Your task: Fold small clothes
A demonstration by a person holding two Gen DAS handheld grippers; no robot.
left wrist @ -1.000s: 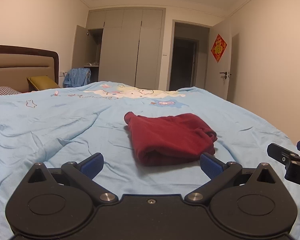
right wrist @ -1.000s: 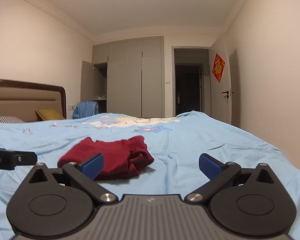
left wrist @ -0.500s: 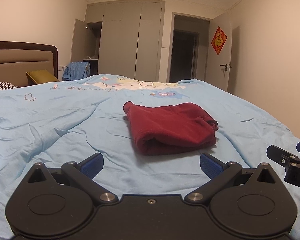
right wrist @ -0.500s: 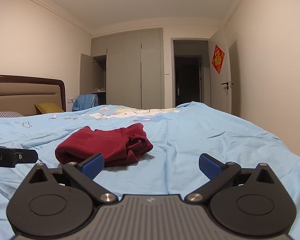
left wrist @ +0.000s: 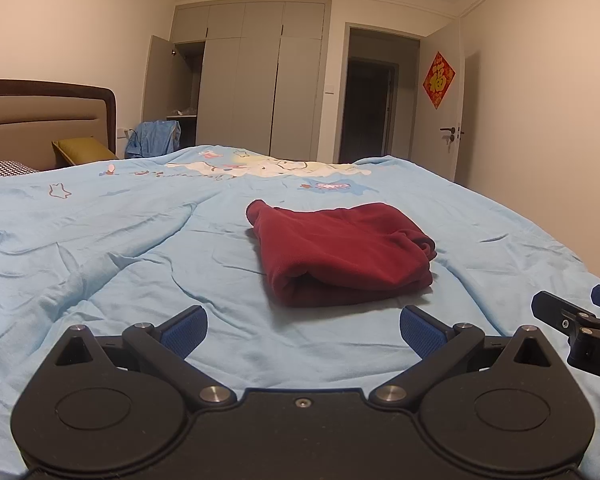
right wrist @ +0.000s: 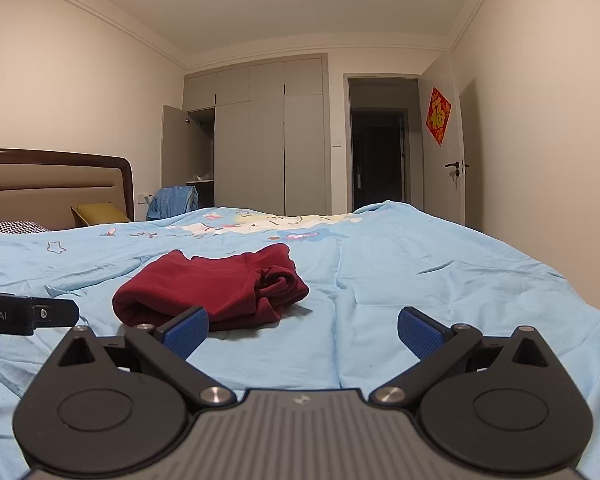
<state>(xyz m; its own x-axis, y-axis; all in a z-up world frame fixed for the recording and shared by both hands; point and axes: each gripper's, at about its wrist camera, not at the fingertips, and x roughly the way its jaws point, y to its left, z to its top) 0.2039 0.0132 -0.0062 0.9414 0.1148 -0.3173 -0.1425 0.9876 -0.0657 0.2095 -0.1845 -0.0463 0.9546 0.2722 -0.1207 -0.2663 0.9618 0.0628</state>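
1. Nearest to us, the left gripper (left wrist: 303,330) hangs low over the blue bedspread (left wrist: 100,248), blue pads spread wide and nothing between them: released, and short of the garment.
2. Alongside it, the right gripper (right wrist: 303,330) is the same story, pads wide apart and empty, poised above bare sheet just to the right of the garment's near edge.
3. Each tool peeks into the other's view at the frame edge, so the two sit close together on the near side of the garment, neither touching it.
4. And there's the star of the show: the dark red garment (left wrist: 342,250) lies on the bedspread just beyond both grippers, already doubled into a thick, roughly rectangular bundle, with a rolled fold facing us.
5. From the right wrist view, its right end looks bunchy, with layers of cloth curled in on themselves, and one corner pokes up at the far left.
6. My read: this piece looks essentially folded; at most a tidy of that bunched end remains.
7. Beyond the garment the bedspread runs on with only its cartoon print (left wrist: 260,166); no other small clothes show on it.
8. Farthest back, past the garment, stand the wardrobe (left wrist: 256,80) and a dark doorway (left wrist: 370,110).
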